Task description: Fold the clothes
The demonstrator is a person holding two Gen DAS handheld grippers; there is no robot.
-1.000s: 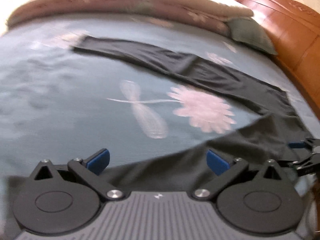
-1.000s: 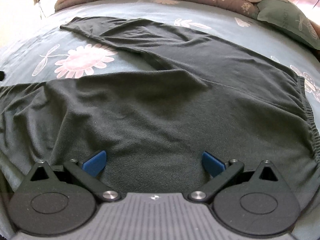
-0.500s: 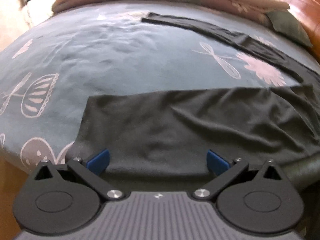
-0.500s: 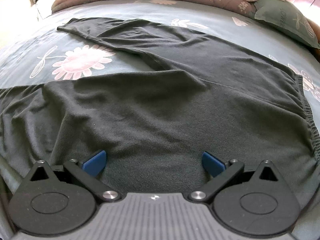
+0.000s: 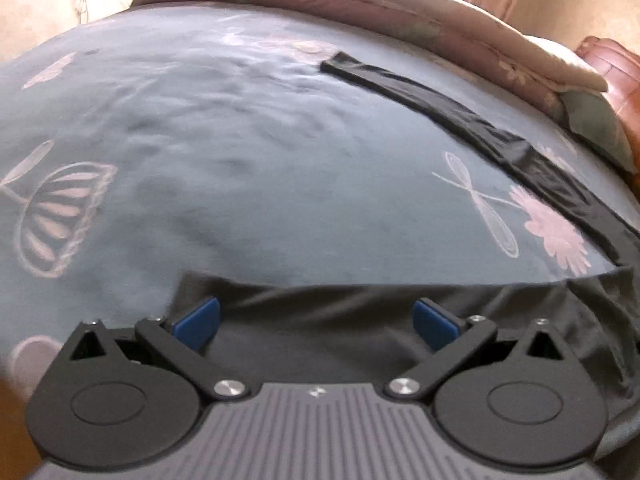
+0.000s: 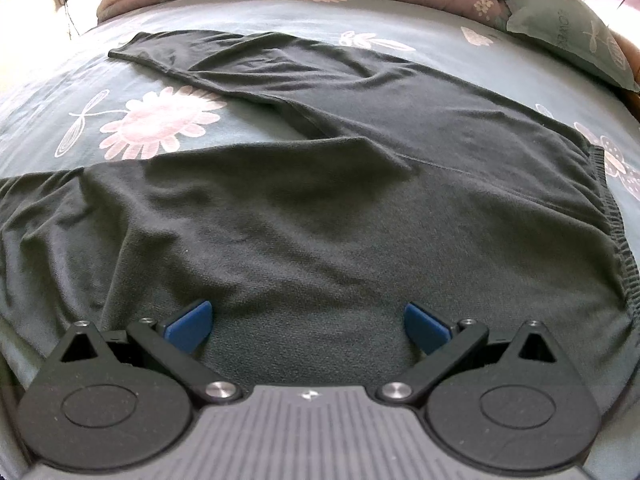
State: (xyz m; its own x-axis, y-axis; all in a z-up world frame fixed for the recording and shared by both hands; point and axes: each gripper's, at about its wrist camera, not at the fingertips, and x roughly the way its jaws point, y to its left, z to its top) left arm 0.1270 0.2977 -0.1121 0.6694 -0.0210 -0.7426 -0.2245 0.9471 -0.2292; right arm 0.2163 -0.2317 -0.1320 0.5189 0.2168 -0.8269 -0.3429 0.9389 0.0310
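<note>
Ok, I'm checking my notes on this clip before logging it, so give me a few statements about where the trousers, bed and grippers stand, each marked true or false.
1. The dark trousers lie on a bed sheet printed with flowers. True.
2. The two trouser legs are stacked neatly on each other. False: they are spread apart in a V, with sheet showing between them.
3. The left gripper is open, its blue pads wide apart above the near leg's end. True.
4. The right gripper is clamped shut on the waistband. False: it is open, and the elastic waistband lies off to its right.
5. A pillow lies at the bed's far right corner. True.
</note>
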